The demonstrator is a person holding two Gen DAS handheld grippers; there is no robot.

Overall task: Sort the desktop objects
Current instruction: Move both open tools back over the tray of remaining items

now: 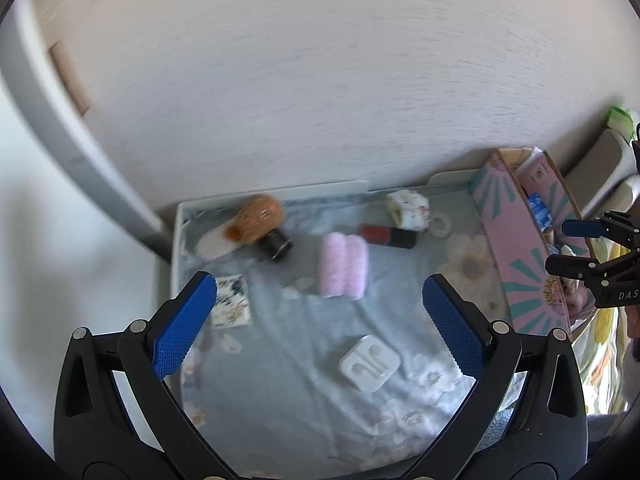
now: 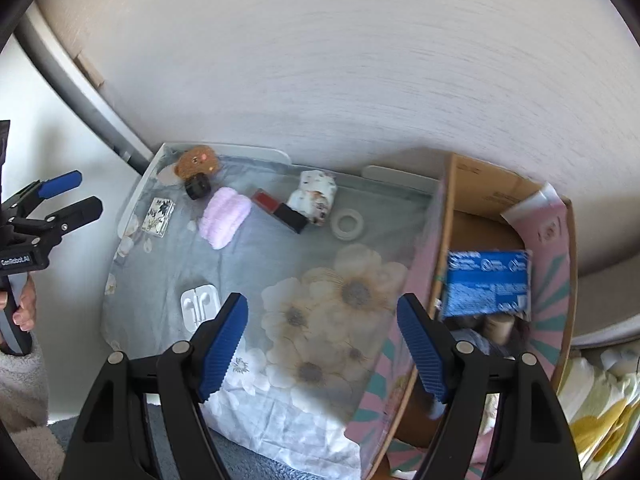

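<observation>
Above the grey floral cloth [image 1: 280,360], both blue-padded grippers, left [image 1: 320,320] and right [image 2: 322,344], hang apart and empty, seemingly between picks; next needs choosing, perhaps the white plastic earphone case [image 1: 370,362].

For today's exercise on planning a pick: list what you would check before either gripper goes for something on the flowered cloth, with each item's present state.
1. Left gripper open and empty: ok.
2. Right gripper open and empty: ok.
3. Earphone case lies clear of other items: ok.
4. Pink cardboard box open at the top: ok.
5. Room left in the box beside the blue packet: cannot tell.
6. Left wrist view sharp: not ok, blurred.
</observation>
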